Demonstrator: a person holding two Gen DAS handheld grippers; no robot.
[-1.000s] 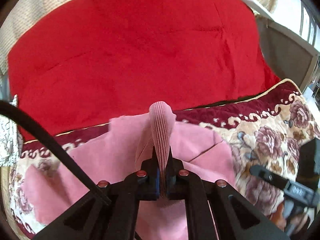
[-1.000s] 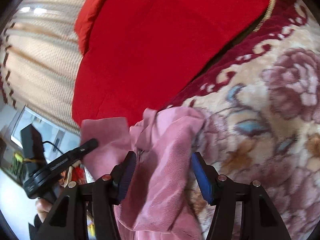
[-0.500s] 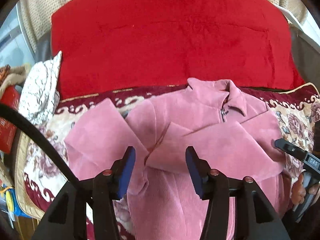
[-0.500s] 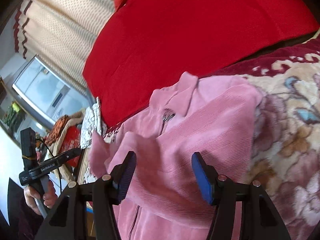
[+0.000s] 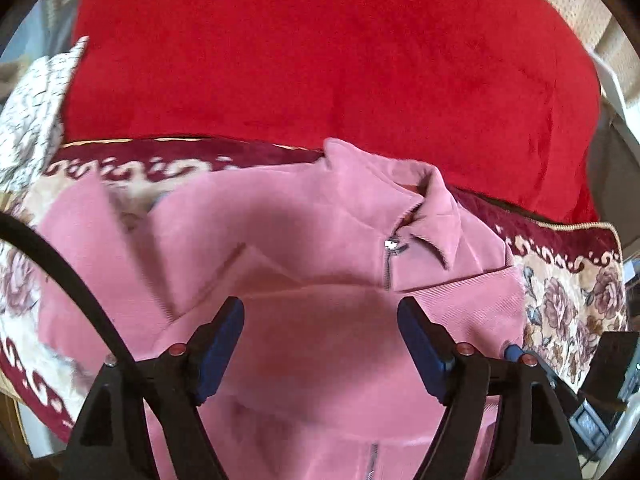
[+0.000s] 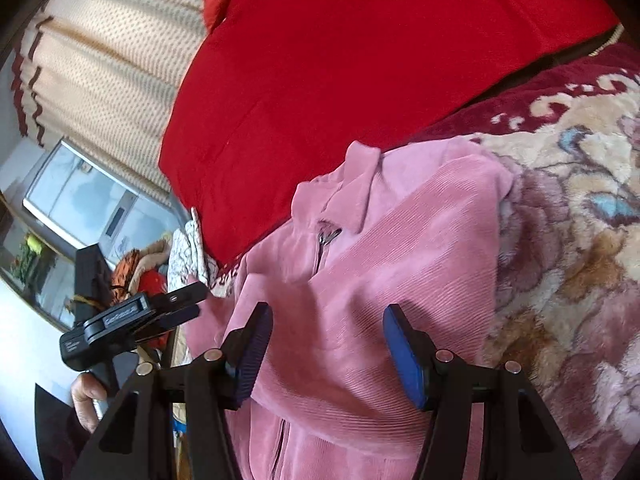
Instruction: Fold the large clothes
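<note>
The pink corduroy jacket lies front-up on the floral blanket just in front of the red cushion, collar at the far side, zip closed and both sleeves laid across its chest. The left gripper hangs over the chest with its jaws opening and no cloth clamped, and the right gripper has its jaws apart and empty over the jacket's right half. The loosely laid sleeves could slide off when the body is next lifted, and a shallow pinch might take only the top layer, skewing the fold.
</note>
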